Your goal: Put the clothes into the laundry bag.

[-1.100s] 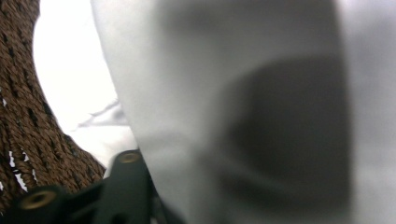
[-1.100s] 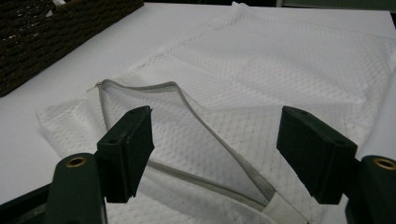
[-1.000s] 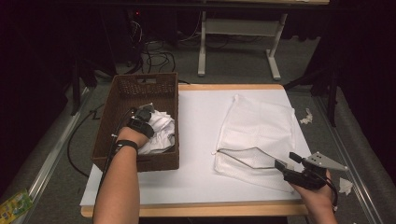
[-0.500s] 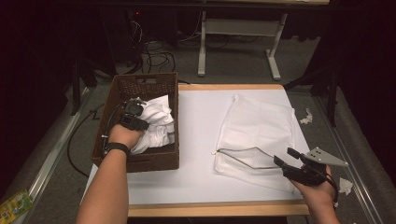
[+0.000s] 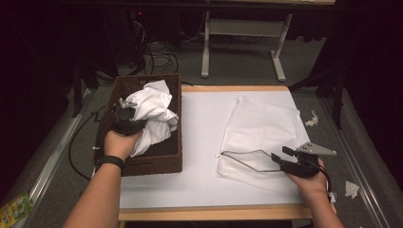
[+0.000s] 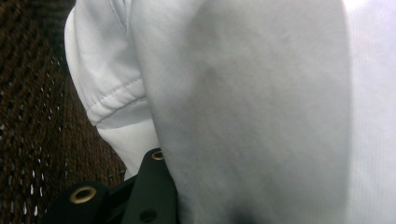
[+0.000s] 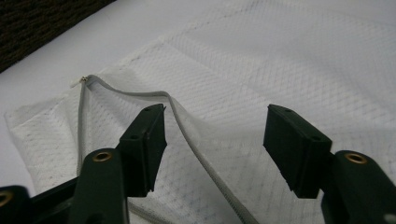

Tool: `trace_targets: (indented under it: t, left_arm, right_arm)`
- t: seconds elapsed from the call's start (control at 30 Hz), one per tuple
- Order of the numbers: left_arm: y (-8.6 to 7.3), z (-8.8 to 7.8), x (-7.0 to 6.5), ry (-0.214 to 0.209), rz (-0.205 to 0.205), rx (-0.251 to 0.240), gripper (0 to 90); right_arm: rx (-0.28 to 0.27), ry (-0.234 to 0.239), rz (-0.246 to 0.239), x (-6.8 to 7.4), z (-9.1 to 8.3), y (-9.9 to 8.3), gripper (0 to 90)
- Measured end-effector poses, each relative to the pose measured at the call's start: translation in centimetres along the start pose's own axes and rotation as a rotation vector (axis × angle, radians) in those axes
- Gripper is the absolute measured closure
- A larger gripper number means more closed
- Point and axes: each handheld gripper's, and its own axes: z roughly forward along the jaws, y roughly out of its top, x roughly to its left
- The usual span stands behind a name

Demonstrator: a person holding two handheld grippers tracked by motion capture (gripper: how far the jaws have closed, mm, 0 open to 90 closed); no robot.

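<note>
Work in hand: a white garment is being taken out of a brown woven basket, apparently for loading into a white mesh laundry bag lying flat on the white table.
Left gripper: clenched on the garment; in the left gripper view the cloth bulges over the jaws and covers most of them. The jaws have just been closing, with the cloth between them.
Right gripper: released; the jaws straddle the grey zip edge of the bag's mouth without pressing it, and have just been closing.
Garment position: bunched above the basket, its lower folds still inside.
Risk 1: trailing folds may snag on the basket rim and drag or tip the basket.
Risk 2: the grip looks to hold one bunch of fabric; the weight of the rest could pull it free.
Risk 3: the right jaws may pinch both mesh layers, keeping the mouth shut.
Risk 4: the bag is loose on the table and may slide under a pull.
Hidden: the left pads' contact point, the basket's remaining contents, the garment's type.
Hard to make out: how far the zip is open; the surroundings are dark.
</note>
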Motion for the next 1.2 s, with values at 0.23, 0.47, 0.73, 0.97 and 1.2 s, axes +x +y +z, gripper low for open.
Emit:
trace_targets:
  t: [0.23,0.47,0.73,0.97,1.2]
  left_arm:
    - [-0.3,-1.1,0.2,0.009,-0.029,-0.098,69.0]
    - [-0.4,-2.0,-0.2,0.021,-0.053,-0.169,68.8]
    - [-0.5,-2.8,-0.9,0.061,-0.068,-0.274,68.4]
    - [-0.1,-4.1,-1.5,0.069,-0.08,-0.37,68.4]
    - [0.7,-4.8,-3.0,0.047,-0.071,-0.43,68.4]
  right_arm:
    - [0.048,0.022,-0.05,0.5,1.7,0.0,61.2]
    - [0.11,0.006,-0.05,0.4,2.7,-0.2,89.2]
    - [0.042,0.032,-0.032,0.4,1.5,0.2,90.0]
    - [0.007,0.038,-0.026,0.3,1.1,0.5,90.0]
    - [0.008,0.045,-0.017,0.3,1.0,0.5,90.0]
